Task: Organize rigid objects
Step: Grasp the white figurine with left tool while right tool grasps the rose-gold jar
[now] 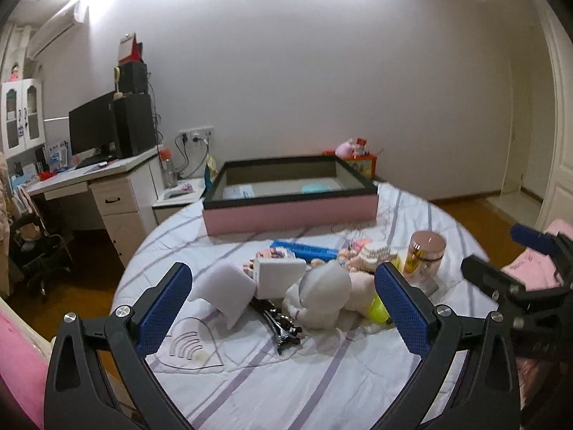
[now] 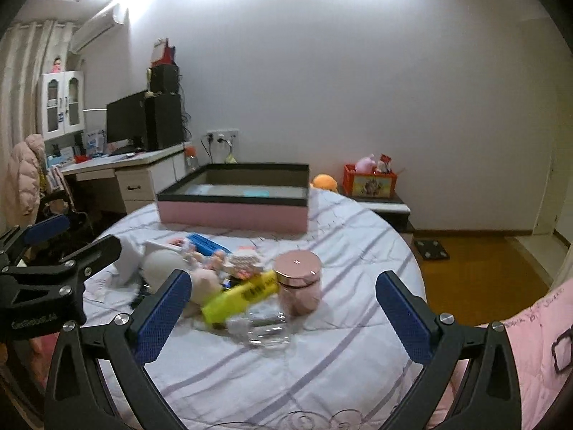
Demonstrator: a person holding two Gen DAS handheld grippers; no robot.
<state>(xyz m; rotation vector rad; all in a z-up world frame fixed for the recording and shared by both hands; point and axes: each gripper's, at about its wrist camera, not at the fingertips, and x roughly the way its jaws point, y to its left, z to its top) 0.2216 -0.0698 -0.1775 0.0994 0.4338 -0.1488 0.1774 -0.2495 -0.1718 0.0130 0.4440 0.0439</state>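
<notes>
A heap of small objects lies on the round striped bed (image 1: pixel 322 376). In it are a white plush toy (image 1: pixel 322 294), a white box (image 1: pixel 281 274), a blue box (image 1: pixel 304 249), a yellow object (image 2: pixel 240 297) and a pink jar with a shiny lid (image 2: pixel 299 283). A clear glass (image 2: pixel 266 329) lies in front of the jar. Behind the heap stands a wide pink box with a black rim (image 1: pixel 290 211). My left gripper (image 1: pixel 286 313) stands open before the plush toy. My right gripper (image 2: pixel 283 319) stands wide open just short of the jar, with nothing pressed between its pads.
A white desk (image 1: pixel 107 175) with a monitor and speakers stands at the left. A small orange box with toys (image 2: pixel 370 179) sits on a low stand at the back right. Wooden floor (image 2: pixel 476 272) lies beyond the bed. A pink quilt (image 2: pixel 537 329) is at the right edge.
</notes>
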